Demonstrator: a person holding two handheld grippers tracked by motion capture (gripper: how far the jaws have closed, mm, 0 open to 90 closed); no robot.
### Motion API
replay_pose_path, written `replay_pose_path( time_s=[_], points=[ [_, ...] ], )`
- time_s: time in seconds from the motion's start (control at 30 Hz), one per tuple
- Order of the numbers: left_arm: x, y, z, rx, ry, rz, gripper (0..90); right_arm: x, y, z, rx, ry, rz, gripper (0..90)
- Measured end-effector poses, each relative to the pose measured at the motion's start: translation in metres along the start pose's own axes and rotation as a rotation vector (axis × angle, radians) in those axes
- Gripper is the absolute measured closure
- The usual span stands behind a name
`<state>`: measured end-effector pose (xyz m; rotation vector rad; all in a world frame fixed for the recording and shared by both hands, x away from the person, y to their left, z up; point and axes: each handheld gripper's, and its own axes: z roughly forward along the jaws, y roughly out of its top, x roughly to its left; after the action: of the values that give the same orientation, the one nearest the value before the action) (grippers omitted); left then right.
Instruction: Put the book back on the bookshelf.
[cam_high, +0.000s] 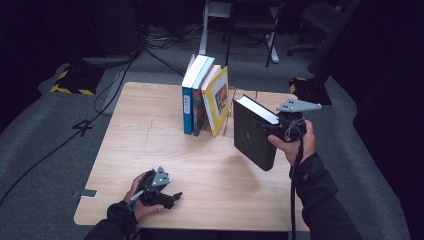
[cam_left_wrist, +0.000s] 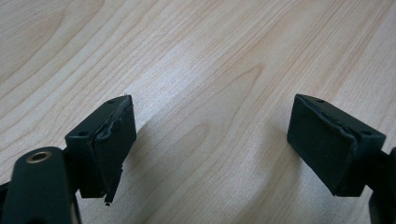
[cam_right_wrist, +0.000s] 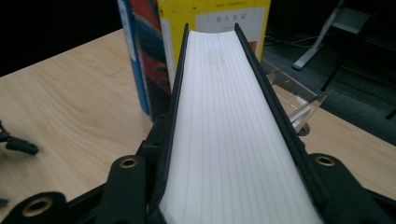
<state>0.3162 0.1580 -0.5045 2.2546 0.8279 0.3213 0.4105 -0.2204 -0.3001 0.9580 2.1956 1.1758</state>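
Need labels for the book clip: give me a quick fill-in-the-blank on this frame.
1. The right tongs are shut on the ____ book.
2. The left tongs stand ____ over the bare table.
3. The cover of the book nearest the held one is ____.
4. ____ books lean together at the table's far side.

Missing words: black; open; yellow; three

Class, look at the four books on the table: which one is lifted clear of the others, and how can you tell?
The black book: the right claw grips it off the table, while the blue, dark and yellow books lean together.
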Motion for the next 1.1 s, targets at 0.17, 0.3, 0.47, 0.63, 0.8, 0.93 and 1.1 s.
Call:
replay_pose_path(
  time_s=[0.17, 0.3, 0.47, 0.63, 0.8, 0.93, 1.1],
  points=[
    [0.000, 0.000, 0.000, 0.000, 0.000, 0.001, 16.1, -0.007, 0.008, 0.012, -0.007, -0.004, 0.027, 53.2],
    [0.000, 0.000, 0.000, -0.001, -0.001, 0.001, 16.1, -0.009, 0.015, 0.026, -0.011, -0.009, 0.049, 53.2],
    [0.000, 0.000, 0.000, -0.003, -0.002, 0.005, 16.3, -0.013, 0.019, 0.043, -0.009, -0.060, 0.083, 53.2],
    [0.000, 0.000, 0.000, 0.000, -0.006, 0.005, 16.3, -0.017, 0.024, 0.057, -0.013, -0.113, 0.102, 53.1],
    [0.000, 0.001, 0.001, -0.001, -0.015, 0.006, 16.3, -0.025, 0.027, 0.068, -0.029, -0.140, 0.142, 52.9],
    [-0.001, 0.002, 0.002, 0.001, -0.018, 0.014, 16.3, -0.026, 0.031, 0.072, -0.038, -0.160, 0.141, 52.8],
    [-0.001, 0.001, 0.002, 0.000, -0.018, 0.016, 16.5, -0.030, 0.038, 0.079, -0.039, -0.195, 0.148, 52.9]
  ],
)
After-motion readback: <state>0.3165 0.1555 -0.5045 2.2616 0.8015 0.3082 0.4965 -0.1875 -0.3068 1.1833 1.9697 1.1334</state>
